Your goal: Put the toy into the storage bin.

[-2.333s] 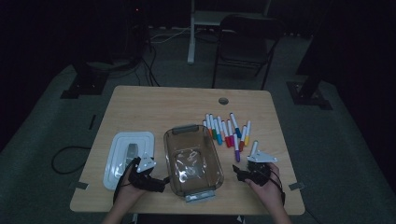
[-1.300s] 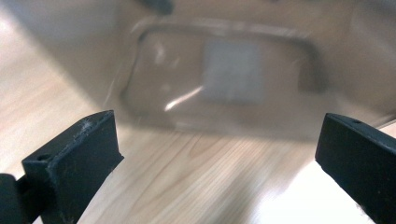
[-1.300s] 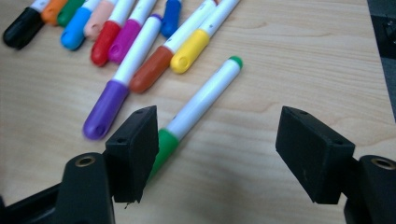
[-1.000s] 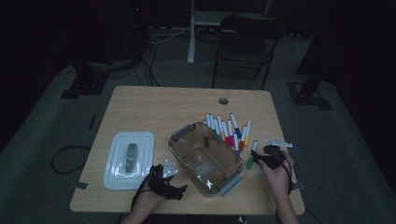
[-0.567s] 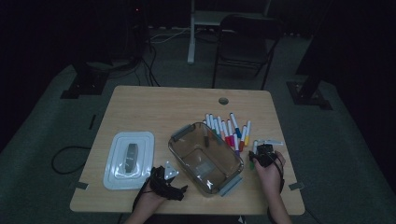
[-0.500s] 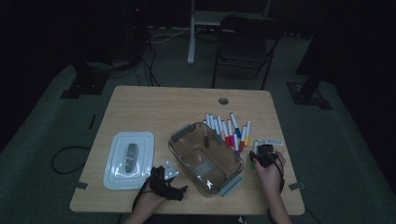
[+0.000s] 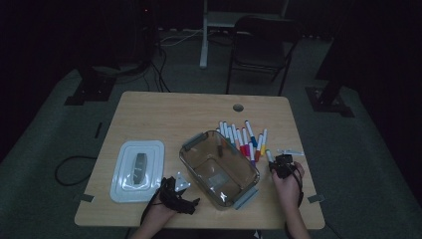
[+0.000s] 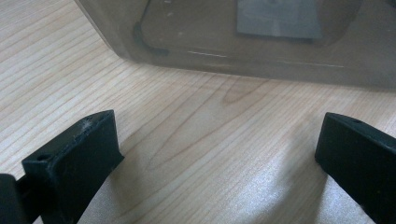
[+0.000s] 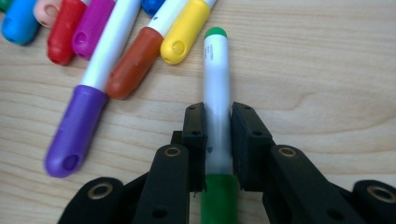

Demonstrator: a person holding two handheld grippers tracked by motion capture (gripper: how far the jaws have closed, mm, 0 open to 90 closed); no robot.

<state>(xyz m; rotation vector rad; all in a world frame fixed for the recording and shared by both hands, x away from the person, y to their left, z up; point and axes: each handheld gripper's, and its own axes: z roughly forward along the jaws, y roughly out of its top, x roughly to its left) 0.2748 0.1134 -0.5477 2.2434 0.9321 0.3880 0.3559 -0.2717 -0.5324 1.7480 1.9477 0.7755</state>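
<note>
A: Where is the right gripper?
B: Low over the worktop, at the near end of the row of markers. Its fingers have just been closing and now clamp the white barrel of the green marker, which lies flat on the wood, cap toward the hand

A: And the left gripper?
B: It rests near the worktop's front edge, fingers spread wide with bare wood between them, pointing at the wall of the clear container. The lid lies just beside that hand
</note>
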